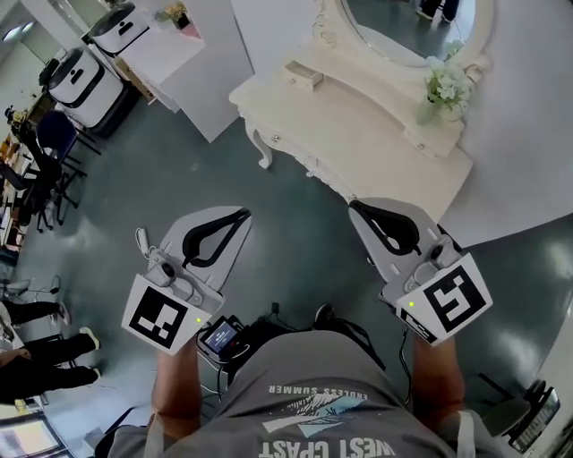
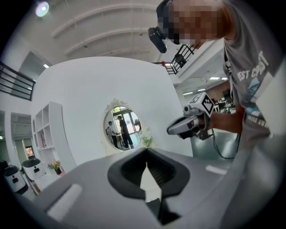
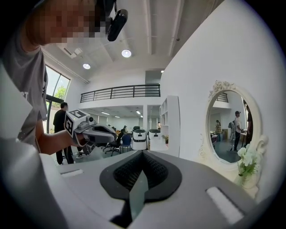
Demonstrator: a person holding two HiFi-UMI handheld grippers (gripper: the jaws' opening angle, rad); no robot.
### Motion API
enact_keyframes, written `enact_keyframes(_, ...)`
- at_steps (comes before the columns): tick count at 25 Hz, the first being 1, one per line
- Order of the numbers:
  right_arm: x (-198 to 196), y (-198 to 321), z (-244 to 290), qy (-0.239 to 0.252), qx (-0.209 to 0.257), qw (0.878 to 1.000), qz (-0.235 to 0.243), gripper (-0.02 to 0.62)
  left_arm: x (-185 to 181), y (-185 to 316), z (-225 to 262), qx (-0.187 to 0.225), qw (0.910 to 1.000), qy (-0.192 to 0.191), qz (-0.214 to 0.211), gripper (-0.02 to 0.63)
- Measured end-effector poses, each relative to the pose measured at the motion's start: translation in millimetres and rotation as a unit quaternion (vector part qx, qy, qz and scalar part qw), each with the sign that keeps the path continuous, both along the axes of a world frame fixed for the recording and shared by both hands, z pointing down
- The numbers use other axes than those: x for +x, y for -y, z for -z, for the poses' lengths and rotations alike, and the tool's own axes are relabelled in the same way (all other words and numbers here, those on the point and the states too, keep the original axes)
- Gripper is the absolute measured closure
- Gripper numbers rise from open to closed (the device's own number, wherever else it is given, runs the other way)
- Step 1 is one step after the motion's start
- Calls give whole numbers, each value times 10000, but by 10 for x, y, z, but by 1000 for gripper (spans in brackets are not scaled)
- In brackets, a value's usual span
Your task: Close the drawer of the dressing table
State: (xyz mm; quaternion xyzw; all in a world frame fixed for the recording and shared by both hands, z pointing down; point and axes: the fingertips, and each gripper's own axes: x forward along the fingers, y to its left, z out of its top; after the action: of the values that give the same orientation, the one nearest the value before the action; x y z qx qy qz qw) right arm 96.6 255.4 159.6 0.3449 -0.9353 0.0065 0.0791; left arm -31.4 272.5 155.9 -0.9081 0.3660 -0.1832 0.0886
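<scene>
The cream dressing table [image 1: 358, 116] stands at the upper right of the head view, with an oval mirror [image 1: 403, 27] and a vase of white flowers [image 1: 445, 89] on it. A small drawer box [image 1: 304, 75] sits at the left end of its top; a knob [image 1: 276, 139] shows on the front apron. Whether a drawer stands out I cannot tell. My left gripper [image 1: 243, 214] and right gripper [image 1: 353, 205] hover over the floor short of the table, both shut and empty. From the left gripper [image 2: 146, 151] I see the mirror [image 2: 121, 129]. From the right gripper [image 3: 143, 153] I see the mirror [image 3: 230, 125].
A white shelf unit [image 1: 192, 63] stands left of the table, with two white machines [image 1: 85, 85] beyond it. Office chairs [image 1: 49, 148] and people's legs [image 1: 36, 340] are at the far left. Grey floor [image 1: 295, 233] lies between me and the table.
</scene>
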Motion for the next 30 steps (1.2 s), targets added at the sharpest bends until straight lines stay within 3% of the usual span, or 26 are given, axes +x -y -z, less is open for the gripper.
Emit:
enact_keyframes(7,70,295,-136,-91,-94,9996,-263,594,68,387,-65,39,9994,82,-326,603)
enact_keyframes(10,49,409,-179,-176,-109,9984,-520,594,76,611,-82,74,9977,8,-680,603)
enact_keyframes(20,-227,1068,-107,-357,-136,9876,-1522,594,-110,1655,-63,103,9855,-253,-1672,603)
enact_keyframes(30,-490,1616,-29,-455,-222,9738,-2218,594,-314,2364,-27,1,9725,-426,-2290,603)
